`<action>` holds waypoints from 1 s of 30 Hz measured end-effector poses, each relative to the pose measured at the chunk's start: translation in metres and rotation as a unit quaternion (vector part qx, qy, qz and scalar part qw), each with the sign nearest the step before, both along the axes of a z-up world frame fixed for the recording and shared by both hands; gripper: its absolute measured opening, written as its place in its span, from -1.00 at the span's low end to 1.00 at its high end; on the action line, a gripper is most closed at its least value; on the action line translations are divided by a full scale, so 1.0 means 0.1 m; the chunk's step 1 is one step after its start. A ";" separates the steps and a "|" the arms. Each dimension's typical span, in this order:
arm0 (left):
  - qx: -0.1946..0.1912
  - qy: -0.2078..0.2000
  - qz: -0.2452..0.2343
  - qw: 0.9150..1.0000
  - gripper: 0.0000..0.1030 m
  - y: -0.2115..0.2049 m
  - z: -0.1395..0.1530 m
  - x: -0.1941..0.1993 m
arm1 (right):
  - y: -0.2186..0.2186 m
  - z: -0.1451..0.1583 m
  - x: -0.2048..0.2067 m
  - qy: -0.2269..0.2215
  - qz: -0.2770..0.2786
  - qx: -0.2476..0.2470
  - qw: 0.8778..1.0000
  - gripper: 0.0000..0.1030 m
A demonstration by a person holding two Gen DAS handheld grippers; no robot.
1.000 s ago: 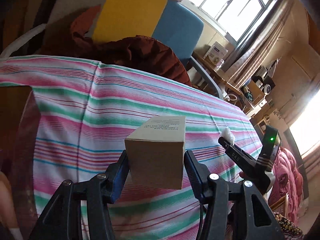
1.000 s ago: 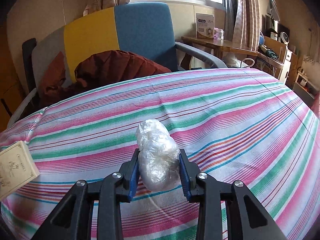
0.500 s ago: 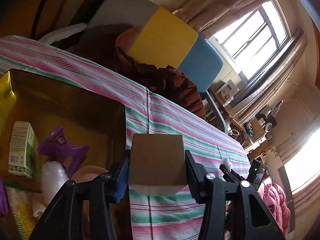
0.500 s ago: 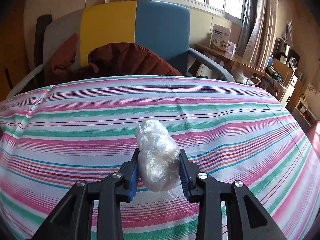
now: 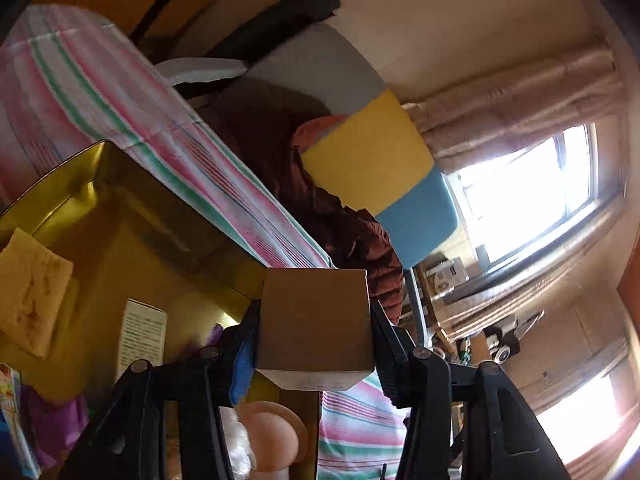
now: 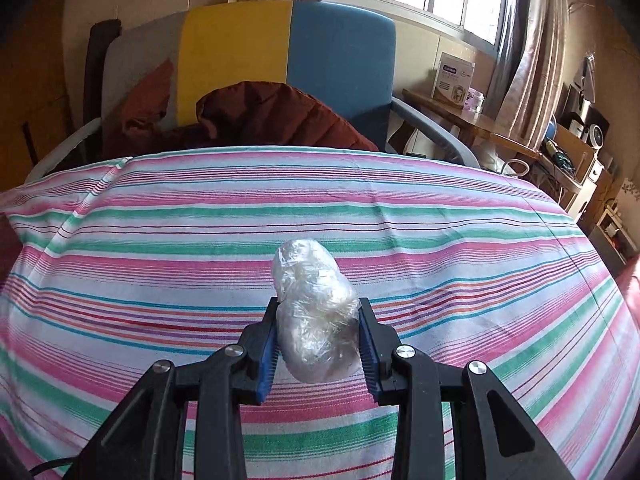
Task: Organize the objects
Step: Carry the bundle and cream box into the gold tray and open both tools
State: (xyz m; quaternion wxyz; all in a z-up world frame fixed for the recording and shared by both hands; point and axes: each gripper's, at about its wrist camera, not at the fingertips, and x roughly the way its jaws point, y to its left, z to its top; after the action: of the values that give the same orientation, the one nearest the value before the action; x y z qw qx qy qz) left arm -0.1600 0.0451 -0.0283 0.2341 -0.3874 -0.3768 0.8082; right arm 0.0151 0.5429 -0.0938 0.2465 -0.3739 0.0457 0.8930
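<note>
In the left wrist view my left gripper (image 5: 314,330) is shut on a tan cardboard box (image 5: 314,320), held in the air over the near corner of a gold storage box (image 5: 160,208). The view is strongly rolled. Inside the gold box lie a white printed carton (image 5: 142,338), purple items (image 5: 56,420), a round peach object (image 5: 266,436) and a yellow cloth (image 5: 30,292). In the right wrist view my right gripper (image 6: 318,338) is shut on a lump wrapped in clear plastic (image 6: 314,316), raised above the striped tablecloth (image 6: 200,240).
Behind the table stands a chair with grey, yellow and blue panels (image 6: 280,60), a dark red jacket (image 6: 276,120) draped on it. A wooden desk (image 6: 460,112) with a white box stands under the window at right, cluttered shelves (image 6: 576,148) beyond.
My left gripper carried the cardboard box leftward from over the striped cloth to over the gold box and rolled. My right gripper swung slightly, its plastic-wrapped lump still held.
</note>
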 end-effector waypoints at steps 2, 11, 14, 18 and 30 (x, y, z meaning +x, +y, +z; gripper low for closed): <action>0.008 -0.031 0.017 0.999 -0.02 -0.19 -0.13 -0.12 | -0.06 0.03 0.04 0.006 0.006 -0.005 1.000 -0.31; -0.003 -0.095 0.092 0.991 0.24 -0.72 -0.43 -0.42 | -0.70 0.19 0.08 0.025 0.081 -0.014 0.996 -0.31; -0.043 -0.095 0.106 0.989 0.56 -0.80 -0.39 -0.42 | -0.88 0.26 0.06 0.037 0.098 -0.039 0.994 -0.31; -0.096 -0.067 0.101 0.988 0.59 -0.85 -0.24 -0.33 | -1.11 0.35 0.02 0.049 0.119 -0.075 0.989 -0.31; -0.291 0.062 0.043 0.954 0.59 -0.51 0.15 0.50 | -2.04 0.55 -0.31 0.039 0.231 -0.146 0.961 -0.30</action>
State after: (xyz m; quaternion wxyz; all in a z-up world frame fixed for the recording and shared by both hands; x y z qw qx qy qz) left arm -0.1100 -0.0057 -0.0129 0.0992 -0.3718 -0.1259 0.9144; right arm -0.0160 0.3388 -0.0391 -0.0258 -0.3708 0.0979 0.9232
